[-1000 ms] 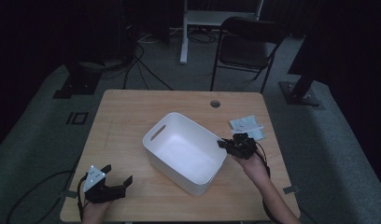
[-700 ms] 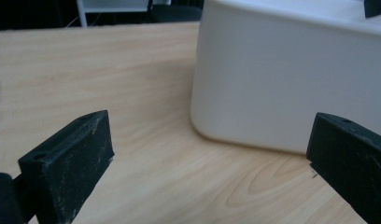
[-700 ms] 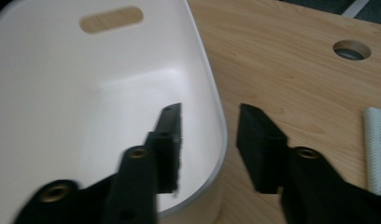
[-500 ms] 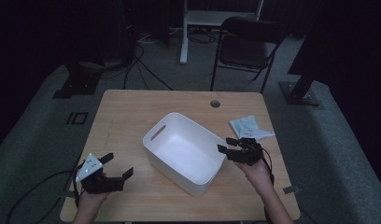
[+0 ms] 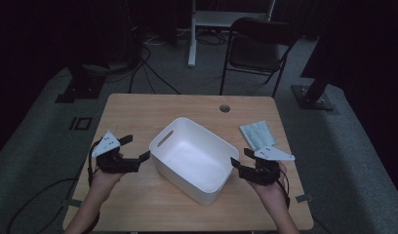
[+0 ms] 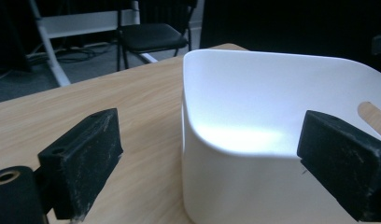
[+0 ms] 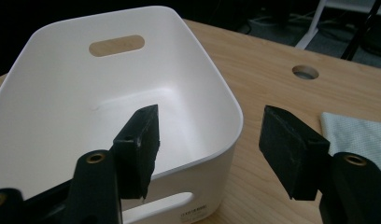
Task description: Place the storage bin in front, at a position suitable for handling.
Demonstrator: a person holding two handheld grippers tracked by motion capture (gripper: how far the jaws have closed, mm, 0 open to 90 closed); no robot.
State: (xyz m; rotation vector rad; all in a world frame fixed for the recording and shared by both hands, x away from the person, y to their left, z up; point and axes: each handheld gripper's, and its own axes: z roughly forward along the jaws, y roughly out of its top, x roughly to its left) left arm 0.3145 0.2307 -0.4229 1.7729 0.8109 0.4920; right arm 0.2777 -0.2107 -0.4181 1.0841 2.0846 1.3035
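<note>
Bin (image 5: pixel 194 158) sits mid-surface (image 5: pixel 153 109), long axis running far-left to near-right, empty inside. Left hand-held gripper (image 5: pixel 136 149) released, just left of bin's far-left end. Right hand-held gripper (image 5: pixel 240 157) released too, jaws straddling the near-right rim, so it's closer to a grip. Cloth (image 5: pixel 258 134) lies far-right, apart from the bin.

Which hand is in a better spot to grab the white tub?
Probably the right gripper: its open fingers already sit either side of the tub rim. The left gripper, also open, sits beside the tub's wall, not over its rim.
</note>
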